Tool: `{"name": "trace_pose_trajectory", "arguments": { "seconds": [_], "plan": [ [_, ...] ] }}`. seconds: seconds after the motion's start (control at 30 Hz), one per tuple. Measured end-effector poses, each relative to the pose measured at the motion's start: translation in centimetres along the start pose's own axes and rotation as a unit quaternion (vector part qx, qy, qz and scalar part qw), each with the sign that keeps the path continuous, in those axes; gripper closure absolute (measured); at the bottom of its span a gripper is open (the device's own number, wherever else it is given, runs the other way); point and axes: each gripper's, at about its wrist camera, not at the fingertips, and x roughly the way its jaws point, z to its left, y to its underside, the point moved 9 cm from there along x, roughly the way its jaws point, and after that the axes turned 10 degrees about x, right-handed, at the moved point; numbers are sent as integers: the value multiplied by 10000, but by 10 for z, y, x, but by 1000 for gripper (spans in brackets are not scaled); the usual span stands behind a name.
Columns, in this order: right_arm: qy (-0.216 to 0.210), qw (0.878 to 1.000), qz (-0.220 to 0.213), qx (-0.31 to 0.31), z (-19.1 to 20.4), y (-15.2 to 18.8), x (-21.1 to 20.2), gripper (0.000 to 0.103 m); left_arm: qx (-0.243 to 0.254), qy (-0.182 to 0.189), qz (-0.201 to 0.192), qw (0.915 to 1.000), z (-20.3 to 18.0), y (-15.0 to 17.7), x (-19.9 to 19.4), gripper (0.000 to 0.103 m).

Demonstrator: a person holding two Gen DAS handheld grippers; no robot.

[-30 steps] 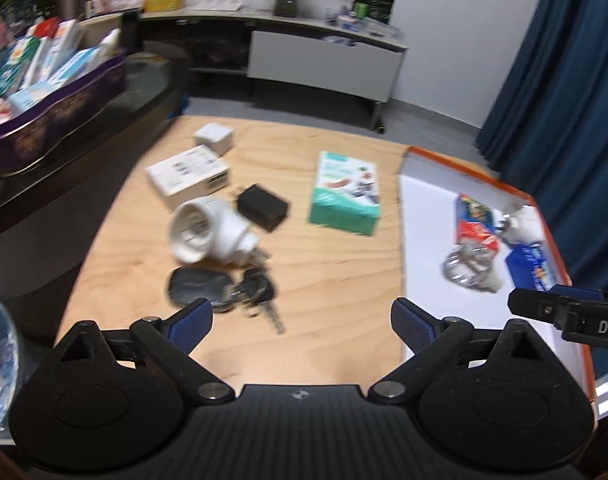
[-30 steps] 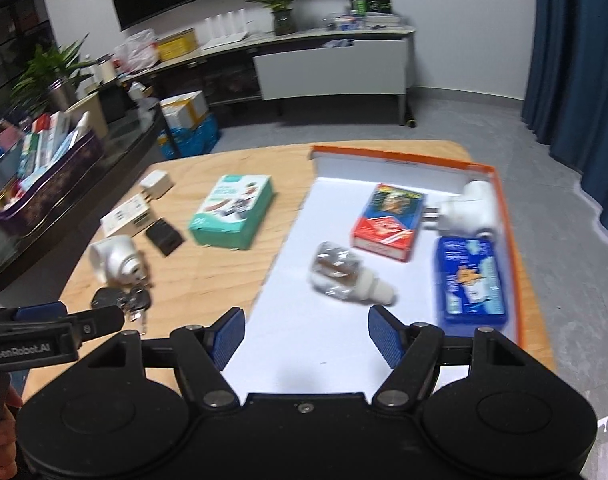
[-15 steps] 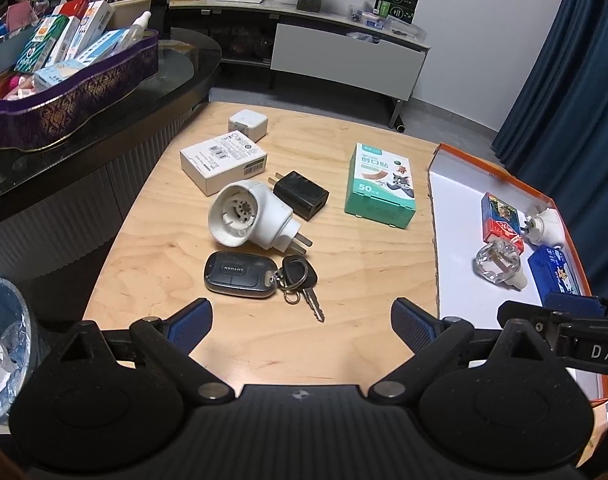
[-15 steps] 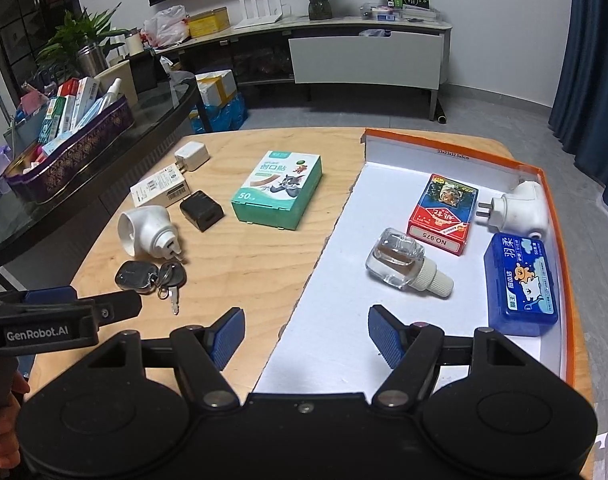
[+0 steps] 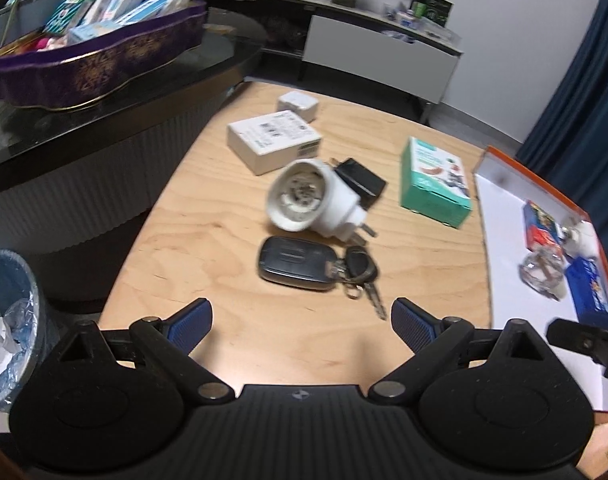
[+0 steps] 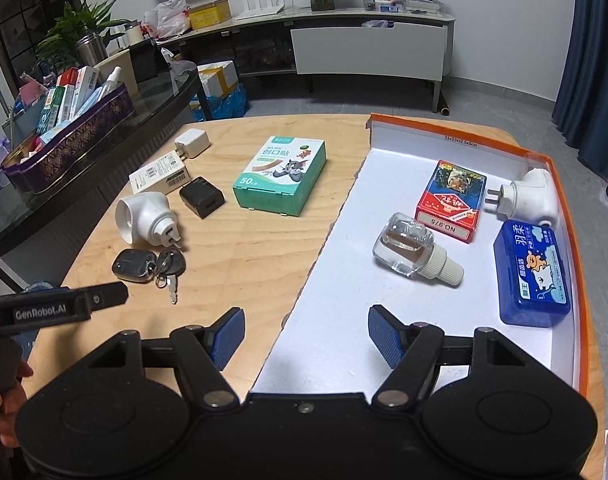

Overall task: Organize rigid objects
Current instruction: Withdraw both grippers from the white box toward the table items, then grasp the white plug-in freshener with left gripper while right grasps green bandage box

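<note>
Since a moment ago, my left claw (image 5: 300, 320) is sliding in lower and closer to the key fob (image 5: 294, 263), so the things on the table (image 5: 208, 248) are looking bigger now. I am keeping both claws wide open, and nothing is sitting between the pads of either one. My right claw (image 6: 306, 334) is hanging over the near edge of the tray (image 6: 566, 208), half over the wood and half over the white floor. I am counting four things already lying in the tray: a red card box (image 6: 452, 200), a clear bottle (image 6: 414, 250), a white plug (image 6: 530, 198) and a blue case (image 6: 534, 276). I am counting six things still waiting on the table: the key fob with its keys (image 5: 362, 276), a round white adapter (image 5: 310, 198) just behind it, a black charger (image 5: 362, 184), a green box (image 5: 434, 178), a flat white box (image 5: 274, 140) and a small white cube (image 5: 298, 106) at the far end. So I am thinking the job is a bit under half done. I am guessing the key fob is my next pick, since it is lying nearest my left claw, but I am not touching it yet.
</note>
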Motion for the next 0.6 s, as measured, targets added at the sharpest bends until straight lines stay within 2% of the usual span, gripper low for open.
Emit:
{"name": "trace_pose_trajectory", "arguments": {
  "seconds": [0.33, 0.5, 0.6],
  "plan": [
    [15, 10000, 53, 39, -5, -1, 9, 21, 179, -37, -198, 9996, 0, -32, 31, 0],
    [55, 9999, 70, 56, -8, -5, 13, 21, 199, -33, -221, 9996, 0, -48, 56, 0],
    [88, 9999, 98, 54, -10, -8, 18, 21, 379, -7, -184, 9991, -2, -52, 69, 0]
  ]
}}
